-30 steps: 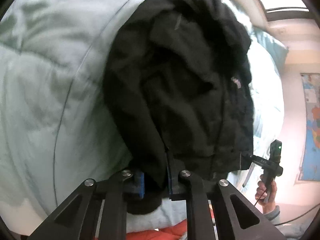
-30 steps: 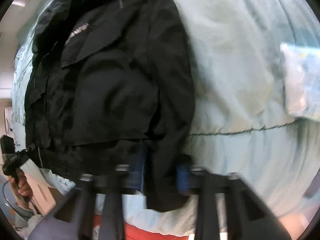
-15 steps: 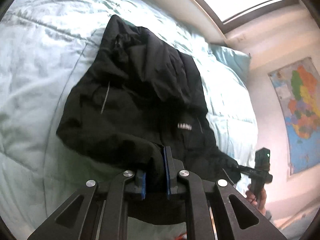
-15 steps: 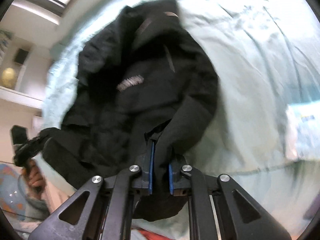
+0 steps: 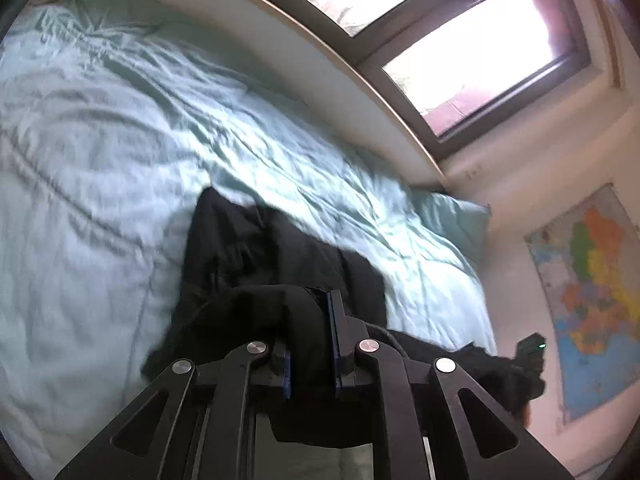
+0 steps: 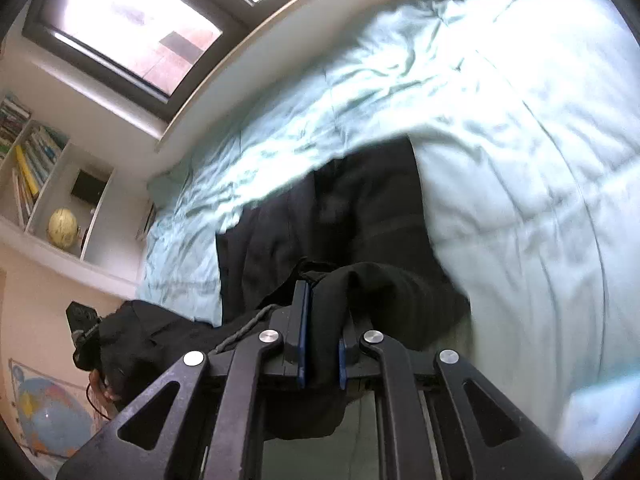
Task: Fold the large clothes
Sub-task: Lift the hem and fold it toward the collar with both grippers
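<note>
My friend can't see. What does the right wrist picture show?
The right gripper pinches the edge of a black jacket spread over a pale green bed cover. Behind are a window, a bookshelf with a globe, and the other gripper holding the jacket too.

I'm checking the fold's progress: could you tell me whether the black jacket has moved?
Yes: the black jacket now covers less of the duvet, drawn toward the camera.
</note>
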`<state>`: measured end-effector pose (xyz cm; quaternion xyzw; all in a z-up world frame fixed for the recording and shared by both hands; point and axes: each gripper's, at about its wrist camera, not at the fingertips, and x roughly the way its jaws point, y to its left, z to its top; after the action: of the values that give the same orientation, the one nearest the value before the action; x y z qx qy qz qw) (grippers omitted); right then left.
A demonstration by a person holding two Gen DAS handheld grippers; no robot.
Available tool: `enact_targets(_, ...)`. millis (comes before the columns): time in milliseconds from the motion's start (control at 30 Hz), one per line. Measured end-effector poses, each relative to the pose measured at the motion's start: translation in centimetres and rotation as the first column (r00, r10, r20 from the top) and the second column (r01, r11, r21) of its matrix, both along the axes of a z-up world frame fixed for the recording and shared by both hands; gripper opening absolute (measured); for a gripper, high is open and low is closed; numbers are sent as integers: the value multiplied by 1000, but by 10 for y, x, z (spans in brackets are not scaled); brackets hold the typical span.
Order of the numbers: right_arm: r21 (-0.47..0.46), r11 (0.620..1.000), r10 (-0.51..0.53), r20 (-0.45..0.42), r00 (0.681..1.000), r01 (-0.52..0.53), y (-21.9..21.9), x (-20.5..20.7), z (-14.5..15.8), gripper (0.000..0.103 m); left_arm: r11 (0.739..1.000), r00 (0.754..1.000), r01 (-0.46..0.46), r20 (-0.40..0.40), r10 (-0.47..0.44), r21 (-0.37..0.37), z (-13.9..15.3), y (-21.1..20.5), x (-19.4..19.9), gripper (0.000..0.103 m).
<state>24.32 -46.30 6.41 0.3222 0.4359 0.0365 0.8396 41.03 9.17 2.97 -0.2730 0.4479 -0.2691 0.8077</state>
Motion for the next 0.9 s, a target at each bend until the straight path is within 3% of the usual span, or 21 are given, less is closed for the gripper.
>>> enact_targets(167, -70, 997, -24, -19, 1000, 23, -18, 86, -11, 15, 995, 995, -94, -36, 94, 21, -28, -5, 73, 15)
enact_targets(233, -106, 994, -38, -63, 997, 31, -23, 131, -35, 15, 991, 989, -125, -74, 128, 46, -51, -10, 98, 15)
enact_targets(367, -116, 993, -45, -206, 978, 22, -26, 200, -105, 15, 976, 957, -159, -218, 190, 150, -126, -27, 152, 15)
enact_targets(467, -92, 996, -34, -312, 949, 5, -29, 225, -158, 15, 974, 924, -173, -317, 212, 148, -173, -32, 171, 18)
enact_targets(533, -78, 997, -32, -349, 936, 5, -29, 232, -179, 15, 975, 914, -181, -344, 214, 126, -188, -32, 176, 18)
enact_targets(633, -70, 998, -20, -361, 932, -6, -29, 237, -189, 15, 984, 915, -149, -364, 175, 98, -194, -31, 180, 19)
enact_targets(733, -47, 999, -4, -363, 932, -14, -32, 235, -179, 18, 995, 924, -94, -368, 104, 45, -178, -21, 178, 23)
enact_targets(867, 9, 1000, 9, -304, 953, -7, -45, 212, -138, 28, 997, 945, -14, -326, -10, -73, -138, 0, 161, 44)
enact_targets(900, 25, 1000, 8, -282, 959, -1, -48, 205, -128, 38, 997, 951, -2, -309, -23, -78, -129, 4, 157, 49)
